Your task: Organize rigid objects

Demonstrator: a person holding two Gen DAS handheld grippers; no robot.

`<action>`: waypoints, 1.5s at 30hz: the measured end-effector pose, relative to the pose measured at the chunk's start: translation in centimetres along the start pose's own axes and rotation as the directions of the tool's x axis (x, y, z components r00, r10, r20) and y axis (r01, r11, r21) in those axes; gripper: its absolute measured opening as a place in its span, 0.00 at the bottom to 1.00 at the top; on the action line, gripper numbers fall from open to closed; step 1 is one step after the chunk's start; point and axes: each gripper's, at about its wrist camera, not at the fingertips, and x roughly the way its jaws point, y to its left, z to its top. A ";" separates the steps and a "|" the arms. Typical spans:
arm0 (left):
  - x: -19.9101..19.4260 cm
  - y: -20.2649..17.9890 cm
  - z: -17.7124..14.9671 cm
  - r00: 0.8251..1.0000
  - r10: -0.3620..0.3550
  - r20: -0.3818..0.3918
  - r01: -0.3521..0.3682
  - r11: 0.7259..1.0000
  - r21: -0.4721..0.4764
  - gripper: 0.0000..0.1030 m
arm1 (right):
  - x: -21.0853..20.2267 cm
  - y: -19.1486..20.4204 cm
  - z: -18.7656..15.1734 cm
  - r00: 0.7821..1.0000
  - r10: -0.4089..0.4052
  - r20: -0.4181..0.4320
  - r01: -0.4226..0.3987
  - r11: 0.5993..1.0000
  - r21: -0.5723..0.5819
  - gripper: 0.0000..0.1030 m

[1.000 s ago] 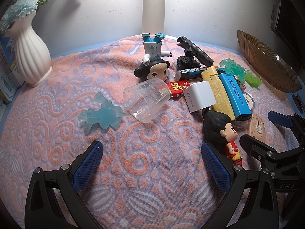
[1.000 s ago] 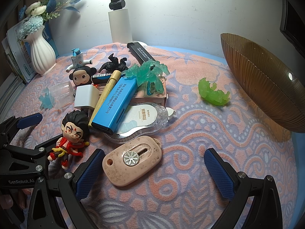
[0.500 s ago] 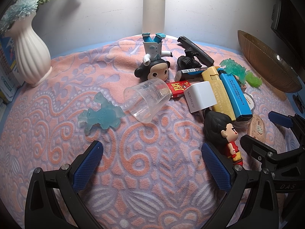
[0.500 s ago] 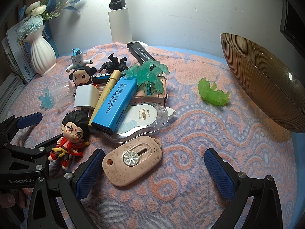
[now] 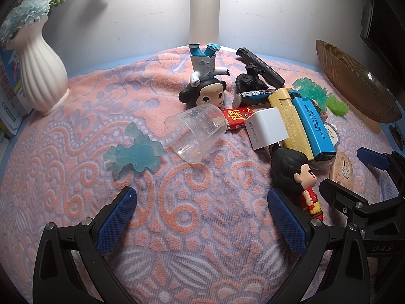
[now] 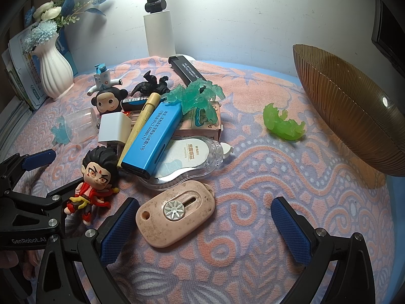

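Right wrist view shows the big brown bowl [image 6: 354,116] far right; toys lie piled on the blanket [image 6: 253,172]; right gripper [image 6: 205,217] gapes wide, empty, beside the pink cutter [image 6: 174,212]; left gripper [image 5: 200,210] gapes wide, empty, near the red doll [image 5: 301,177].

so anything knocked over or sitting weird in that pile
Yes. The clear plastic measuring cup lies on its side, mouth toward the camera. The monkey-headed figurine rests upside down on its head, feet up. The blue rectangular case lies propped at a slant on other items.
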 end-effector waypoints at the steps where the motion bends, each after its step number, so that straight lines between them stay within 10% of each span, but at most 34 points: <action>1: 0.0 0.0 0.0 1.000 -0.001 0.000 0.001 1.000 -0.001 1.00 | 0.0 0.0 0.0 1.000 0.001 0.000 -0.001 1.000 0.000 1.00; 29: -0.1 0.6 0.3 1.000 0.003 -0.001 -0.003 1.000 -0.007 1.00 | -0.3 0.1 0.0 0.999 0.036 0.015 -0.036 0.999 0.006 1.00; 37: -0.2 0.7 0.4 1.000 0.003 -0.001 -0.003 1.000 -0.007 1.00 | -3.0 -3.2 -2.0 0.958 0.257 0.125 -0.273 0.952 0.135 0.52; 41: -0.8 0.8 0.1 1.000 -0.003 -0.004 0.003 1.000 -0.004 0.99 | -3.6 -3.6 -2.8 0.934 0.330 0.137 -0.348 0.928 0.134 0.51; 45: -2.3 0.6 -1.1 0.999 -0.042 -0.023 0.043 0.998 0.036 0.99 | -3.3 -0.1 -1.6 0.968 0.241 0.070 -0.241 0.970 -0.015 0.51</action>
